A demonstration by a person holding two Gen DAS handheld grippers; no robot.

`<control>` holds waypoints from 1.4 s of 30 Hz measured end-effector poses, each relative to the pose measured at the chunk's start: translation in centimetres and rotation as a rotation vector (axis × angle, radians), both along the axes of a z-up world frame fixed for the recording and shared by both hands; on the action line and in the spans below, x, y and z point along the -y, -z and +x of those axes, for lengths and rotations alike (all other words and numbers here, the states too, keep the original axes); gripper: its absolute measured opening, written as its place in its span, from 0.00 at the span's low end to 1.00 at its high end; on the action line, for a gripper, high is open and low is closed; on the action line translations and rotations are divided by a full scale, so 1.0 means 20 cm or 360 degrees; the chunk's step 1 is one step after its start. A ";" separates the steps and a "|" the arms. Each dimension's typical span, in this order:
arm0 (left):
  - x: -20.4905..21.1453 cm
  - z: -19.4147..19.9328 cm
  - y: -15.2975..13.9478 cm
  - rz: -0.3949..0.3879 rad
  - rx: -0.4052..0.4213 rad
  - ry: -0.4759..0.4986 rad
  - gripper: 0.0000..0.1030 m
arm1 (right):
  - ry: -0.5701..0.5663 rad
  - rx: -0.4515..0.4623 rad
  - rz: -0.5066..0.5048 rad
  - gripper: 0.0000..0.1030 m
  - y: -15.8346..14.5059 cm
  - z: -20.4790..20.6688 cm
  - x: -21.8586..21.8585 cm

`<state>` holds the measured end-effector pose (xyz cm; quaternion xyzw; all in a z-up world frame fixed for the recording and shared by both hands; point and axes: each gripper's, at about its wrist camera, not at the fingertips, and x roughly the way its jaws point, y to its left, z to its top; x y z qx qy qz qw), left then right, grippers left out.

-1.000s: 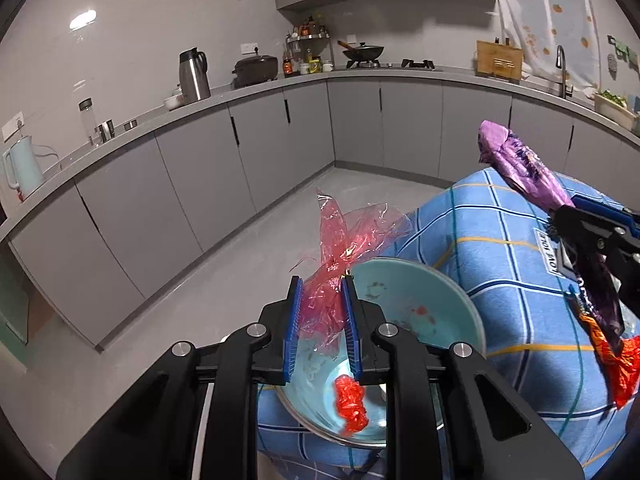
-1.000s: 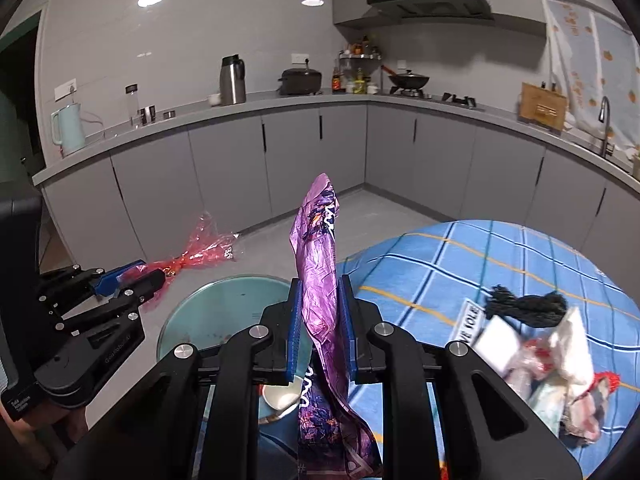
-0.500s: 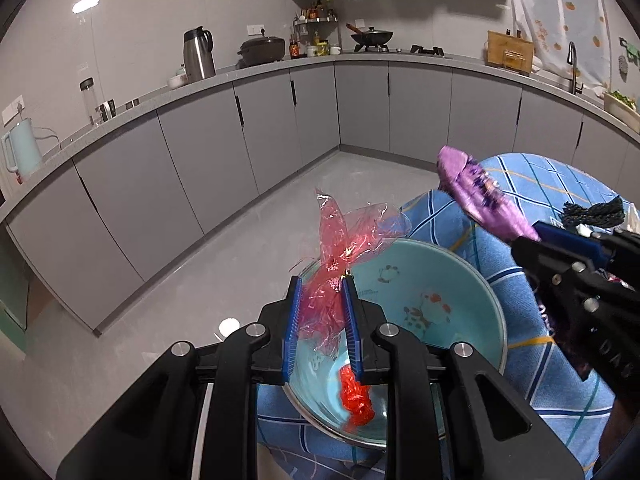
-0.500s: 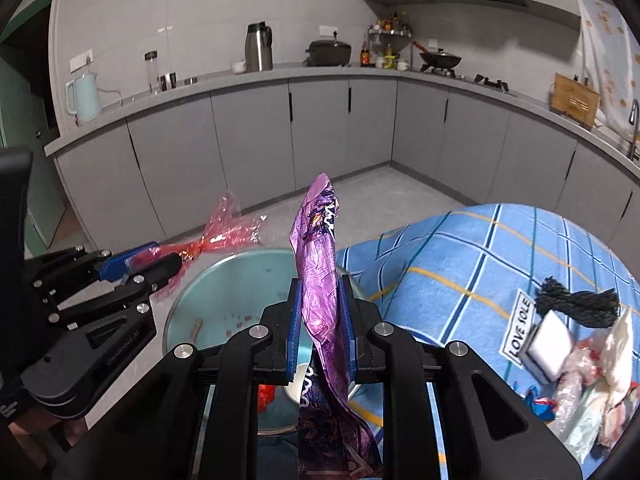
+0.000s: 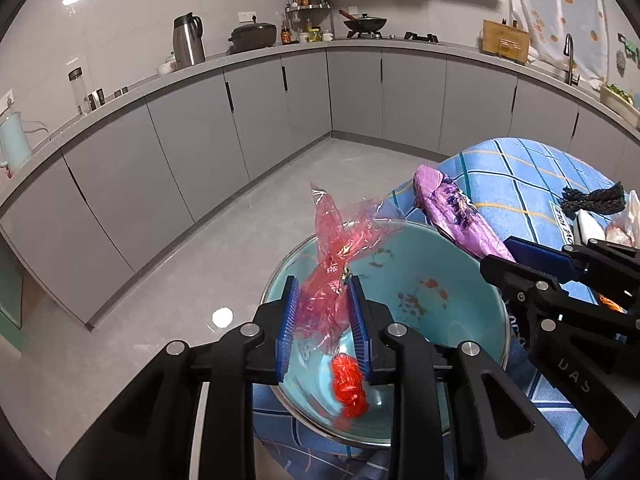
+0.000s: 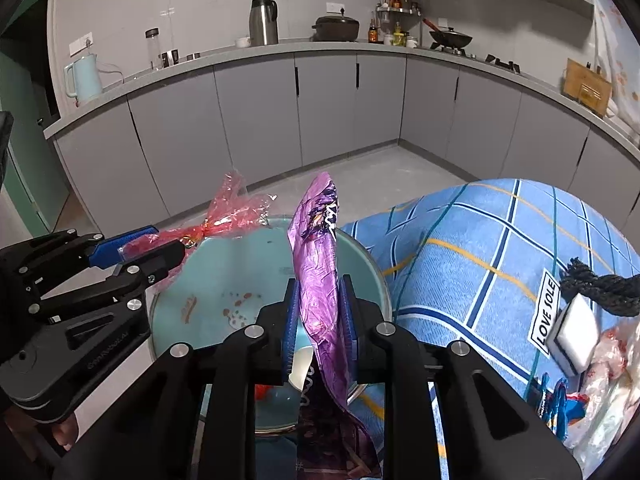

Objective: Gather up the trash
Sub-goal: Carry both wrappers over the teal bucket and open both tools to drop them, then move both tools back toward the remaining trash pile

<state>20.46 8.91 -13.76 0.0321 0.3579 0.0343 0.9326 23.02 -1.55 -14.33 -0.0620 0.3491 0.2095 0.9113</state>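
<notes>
My left gripper [image 5: 323,284] hangs over the near rim of a light blue bowl [image 5: 440,280], its jaws opening. A crumpled pink plastic wrapper [image 5: 344,236] still stands between the pads and touches both. A red crumpled scrap [image 5: 350,384] lies in the bowl below it. My right gripper [image 6: 320,284] is shut on a long purple foil wrapper [image 6: 316,232], held upright over the bowl [image 6: 240,272]. In the right wrist view the left gripper [image 6: 170,239] and pink wrapper [image 6: 232,208] sit at the bowl's left rim. The left wrist view shows the right gripper [image 5: 496,258] at the right rim.
The bowl stands at the edge of a table with a blue checked cloth [image 6: 480,240]. On the cloth at the right lie a black cord [image 6: 596,284], a white block [image 6: 572,332] and crumpled plastic bags [image 6: 612,360]. Grey floor and kitchen cabinets lie beyond.
Both grippers have sunk toward the bowl, and the right one has come in from the right over it. The gap between the left pads has widened slightly around the pink wrapper.
</notes>
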 end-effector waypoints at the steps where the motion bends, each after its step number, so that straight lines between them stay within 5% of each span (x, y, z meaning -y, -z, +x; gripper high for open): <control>1: 0.00 0.00 0.00 -0.0003 -0.0001 0.0005 0.27 | -0.0003 -0.0005 0.0003 0.20 0.00 0.00 0.00; 5: 0.01 0.00 0.01 0.0005 0.0003 0.0005 0.47 | 0.0003 0.0000 0.0016 0.40 0.01 0.00 0.01; 42: 0.04 -0.02 0.03 0.0059 -0.0001 0.0004 0.73 | 0.0113 0.0041 0.0048 0.46 -0.04 -0.09 0.16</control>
